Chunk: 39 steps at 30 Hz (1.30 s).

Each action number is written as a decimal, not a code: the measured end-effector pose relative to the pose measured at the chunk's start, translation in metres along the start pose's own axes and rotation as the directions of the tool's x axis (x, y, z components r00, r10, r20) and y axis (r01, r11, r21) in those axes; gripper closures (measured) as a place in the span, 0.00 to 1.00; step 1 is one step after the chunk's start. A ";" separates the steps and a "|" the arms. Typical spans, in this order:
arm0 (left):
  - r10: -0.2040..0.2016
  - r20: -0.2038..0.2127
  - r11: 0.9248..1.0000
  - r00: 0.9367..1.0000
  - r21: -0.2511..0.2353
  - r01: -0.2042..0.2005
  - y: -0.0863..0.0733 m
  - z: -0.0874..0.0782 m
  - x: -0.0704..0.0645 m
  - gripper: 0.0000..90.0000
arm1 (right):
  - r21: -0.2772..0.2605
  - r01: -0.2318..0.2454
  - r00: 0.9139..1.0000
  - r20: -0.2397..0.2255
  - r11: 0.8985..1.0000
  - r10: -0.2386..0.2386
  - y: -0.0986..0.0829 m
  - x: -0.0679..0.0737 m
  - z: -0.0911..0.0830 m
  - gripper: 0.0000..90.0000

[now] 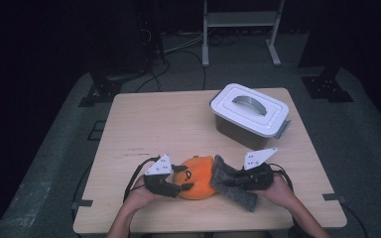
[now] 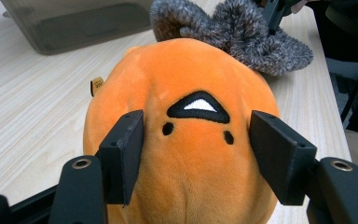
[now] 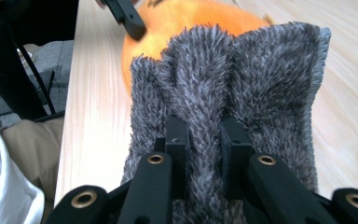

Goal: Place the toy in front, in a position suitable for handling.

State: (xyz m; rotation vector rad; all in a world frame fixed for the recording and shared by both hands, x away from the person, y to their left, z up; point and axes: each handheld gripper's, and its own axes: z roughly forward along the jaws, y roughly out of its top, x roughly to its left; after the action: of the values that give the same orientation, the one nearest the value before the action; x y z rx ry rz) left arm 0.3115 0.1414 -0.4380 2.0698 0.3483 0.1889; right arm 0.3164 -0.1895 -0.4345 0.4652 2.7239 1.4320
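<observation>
Dim and soft in the high view, dark beyond the lit tabletop (image 1: 178, 119); brighter, sharper up close, near edges blurred.

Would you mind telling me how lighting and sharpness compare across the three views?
High view: dim and soft, the room near black, only the table lit. Left gripper view: bright and even, the orange plush toy crisp, the bin behind softer. Right gripper view: the grey fuzzy cloth sharp, the far toy slightly blurred.

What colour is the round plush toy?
Orange, with black face markings; the plush toy shows best in the left gripper view.
</observation>
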 end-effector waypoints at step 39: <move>-0.008 0.031 1.000 0.999 0.022 0.008 0.010 -0.002 -0.006 0.31 | -0.026 -0.009 1.000 -0.018 1.000 0.009 0.014 0.009 0.011 0.85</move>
State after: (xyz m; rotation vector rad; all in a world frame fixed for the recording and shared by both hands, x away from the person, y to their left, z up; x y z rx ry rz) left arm 0.3072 0.1364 -0.4277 2.0908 0.3413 0.1489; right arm 0.3127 -0.1707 -0.4280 0.4664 2.7168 1.4789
